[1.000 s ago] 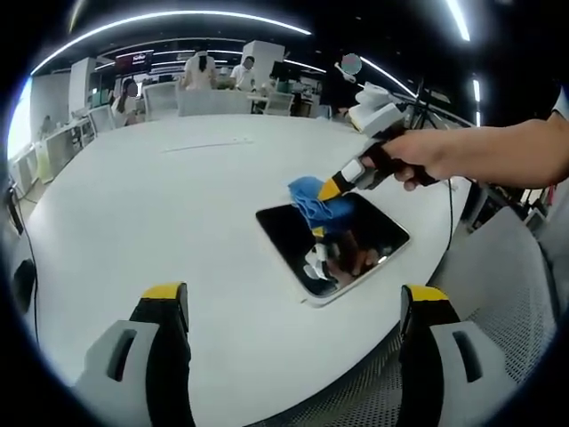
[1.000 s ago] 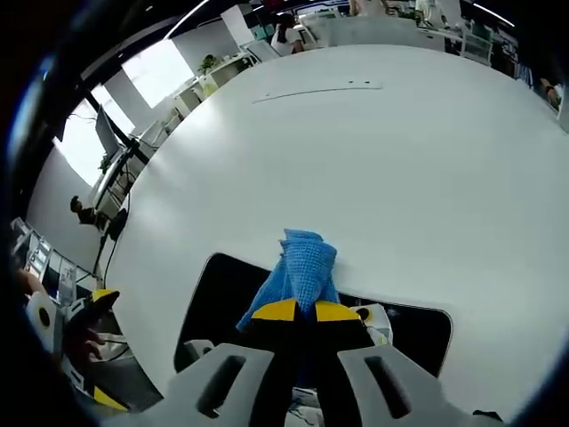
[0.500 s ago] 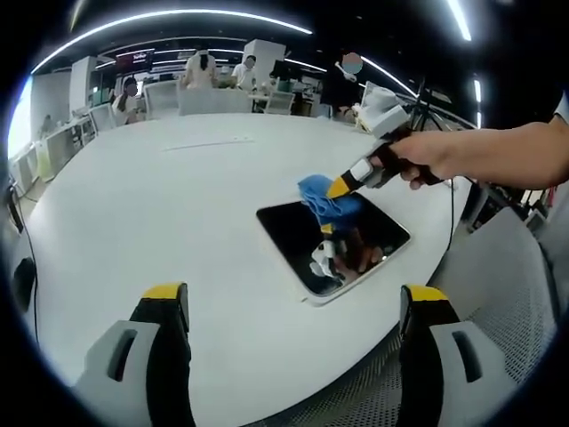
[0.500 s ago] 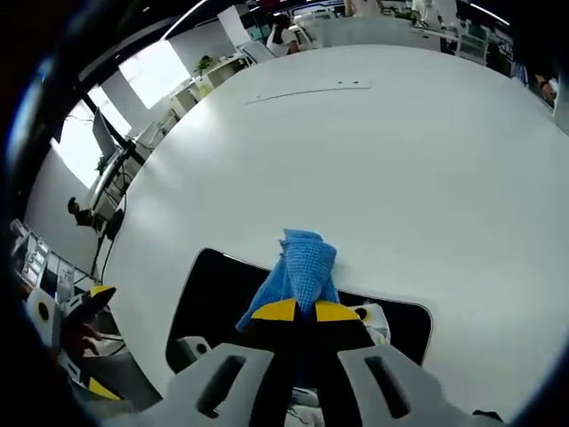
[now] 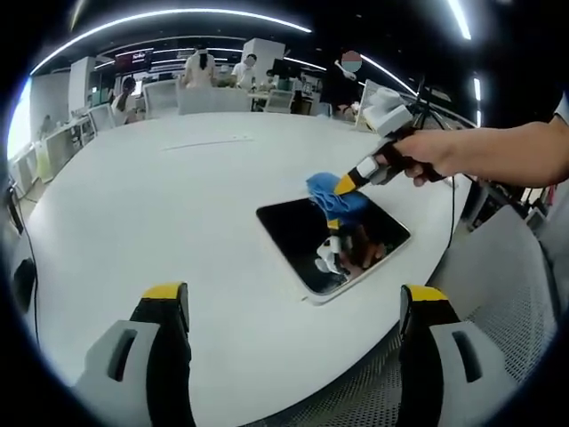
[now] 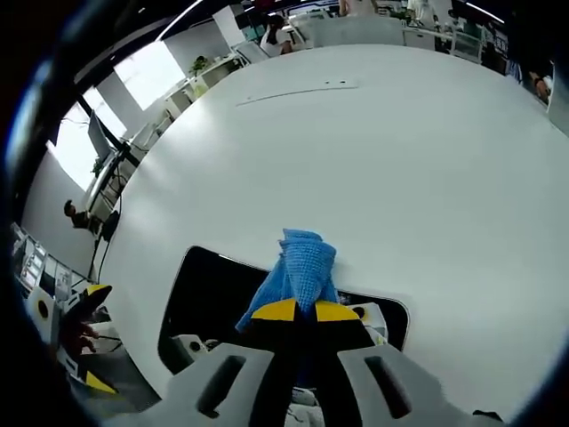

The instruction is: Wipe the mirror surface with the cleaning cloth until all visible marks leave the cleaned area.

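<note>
A dark rectangular mirror [image 5: 331, 238] with rounded corners lies flat on the white table [image 5: 178, 205], near its right edge. A blue cleaning cloth [image 5: 334, 197] rests on the mirror's far edge, held by my right gripper [image 5: 345, 184], which comes in from the right in a person's hand [image 5: 436, 156]. In the right gripper view the cloth [image 6: 300, 267] sticks out past the yellow-tipped jaws of the right gripper [image 6: 297, 310], shut on it, over the mirror [image 6: 213, 289]. My left gripper [image 5: 289, 298] hangs open above the table's near edge, nothing between its fingers.
The round white table [image 6: 400, 160] stretches far behind the mirror. A grey mesh chair [image 5: 507, 285] stands at the right beside the table edge. People and desks sit far back in the room [image 5: 213, 76]. A thin strip [image 6: 298, 90] lies on the far tabletop.
The right gripper has slid the cloth along the mirror's far edge, toward the right in the left gripper view. The left gripper has stayed still.
</note>
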A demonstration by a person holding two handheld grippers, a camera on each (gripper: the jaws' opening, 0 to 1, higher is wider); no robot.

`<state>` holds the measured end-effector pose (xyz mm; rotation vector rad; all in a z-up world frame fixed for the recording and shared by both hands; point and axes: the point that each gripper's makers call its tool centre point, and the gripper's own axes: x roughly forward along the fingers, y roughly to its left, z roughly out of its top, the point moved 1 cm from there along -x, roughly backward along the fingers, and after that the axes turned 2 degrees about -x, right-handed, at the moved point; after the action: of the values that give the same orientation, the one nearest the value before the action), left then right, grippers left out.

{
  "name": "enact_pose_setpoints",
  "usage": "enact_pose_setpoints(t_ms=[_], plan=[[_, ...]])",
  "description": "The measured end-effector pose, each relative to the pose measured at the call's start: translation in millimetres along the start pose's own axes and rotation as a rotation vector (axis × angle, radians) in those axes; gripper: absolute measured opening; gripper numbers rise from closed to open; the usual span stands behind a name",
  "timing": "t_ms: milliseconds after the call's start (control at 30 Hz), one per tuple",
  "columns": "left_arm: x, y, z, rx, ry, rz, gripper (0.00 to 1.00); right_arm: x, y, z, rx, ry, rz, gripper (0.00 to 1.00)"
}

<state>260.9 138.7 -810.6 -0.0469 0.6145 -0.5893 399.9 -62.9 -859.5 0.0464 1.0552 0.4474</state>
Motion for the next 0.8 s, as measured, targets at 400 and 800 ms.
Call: enact_pose_setpoints(t_ms=[400,800], plan=[[0,1.3,1.2,0.008,-0.003,0.007,0.98,-2,5,-4.4,-0.002,-0.012,-0.013,0.0],[0,0.8,1.2,0.006,-0.006,0.006,0.98,-14,18,-31.3,0.028,-0.033,0.01,0.0]])
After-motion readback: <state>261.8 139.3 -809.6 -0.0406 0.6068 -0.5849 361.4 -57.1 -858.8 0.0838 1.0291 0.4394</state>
